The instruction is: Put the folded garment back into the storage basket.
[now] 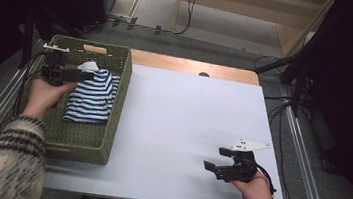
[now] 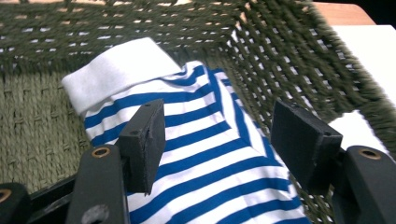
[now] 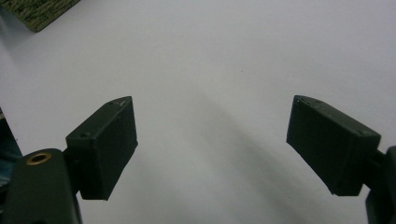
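A folded blue-and-white striped garment with a white cuff lies in a green woven basket at the table's left. My left gripper hovers over the garment's far end, inside the basket. In the left gripper view its jaws stand apart above the striped garment, and the pads do not press on it. My right gripper rests low over the white table top near the front right. Its jaws are wide open with nothing between them.
The white table top spreads between the basket and the right hand. A wooden strip runs along the far edge. Cables and a wooden frame lie on the floor beyond. A corner of the basket appears in the right gripper view.
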### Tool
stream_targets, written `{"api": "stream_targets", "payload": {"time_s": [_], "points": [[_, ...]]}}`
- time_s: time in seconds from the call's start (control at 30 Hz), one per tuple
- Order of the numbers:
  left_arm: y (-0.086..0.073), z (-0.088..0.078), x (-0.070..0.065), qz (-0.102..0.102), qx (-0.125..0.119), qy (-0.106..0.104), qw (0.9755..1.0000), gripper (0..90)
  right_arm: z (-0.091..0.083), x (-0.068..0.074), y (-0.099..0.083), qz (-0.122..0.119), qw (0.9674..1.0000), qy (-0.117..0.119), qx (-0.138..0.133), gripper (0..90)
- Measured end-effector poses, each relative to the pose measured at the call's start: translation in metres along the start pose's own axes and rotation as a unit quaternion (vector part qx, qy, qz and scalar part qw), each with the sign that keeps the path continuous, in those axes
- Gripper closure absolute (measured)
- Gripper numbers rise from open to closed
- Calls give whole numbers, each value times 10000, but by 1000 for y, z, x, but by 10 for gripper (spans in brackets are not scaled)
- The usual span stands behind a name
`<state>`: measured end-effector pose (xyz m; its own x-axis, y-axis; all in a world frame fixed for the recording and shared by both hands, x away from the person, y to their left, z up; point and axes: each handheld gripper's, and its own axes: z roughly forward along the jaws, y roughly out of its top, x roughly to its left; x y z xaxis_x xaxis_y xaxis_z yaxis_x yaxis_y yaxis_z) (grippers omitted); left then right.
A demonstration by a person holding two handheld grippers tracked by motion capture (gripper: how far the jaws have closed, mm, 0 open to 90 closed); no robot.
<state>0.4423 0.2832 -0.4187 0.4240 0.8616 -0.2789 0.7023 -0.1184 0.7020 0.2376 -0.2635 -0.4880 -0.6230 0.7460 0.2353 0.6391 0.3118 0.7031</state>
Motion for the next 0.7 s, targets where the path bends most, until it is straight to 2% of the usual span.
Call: {"api": "stream_targets", "payload": {"time_s": [0.1,0.23,0.33,0.5,0.7], "points": [[3,-5,-5,72,-74,-97,9999,366,0,1,1,-4,10000,8,20,146],[6,-12,-11,17,-171,-312,9994,366,1,2,1,5,10000,12,35,146],[6,-17,-18,176,-131,-334,9992,366,1,1,1,7,10000,8,39,146],[5,-24,-26,92,-84,-606,9981,366,0,2,0,6,10000,2,37,145],[2,-27,-43,228,69,-725,9971,347,0,1,0,30,10000,18,12,145]]}}
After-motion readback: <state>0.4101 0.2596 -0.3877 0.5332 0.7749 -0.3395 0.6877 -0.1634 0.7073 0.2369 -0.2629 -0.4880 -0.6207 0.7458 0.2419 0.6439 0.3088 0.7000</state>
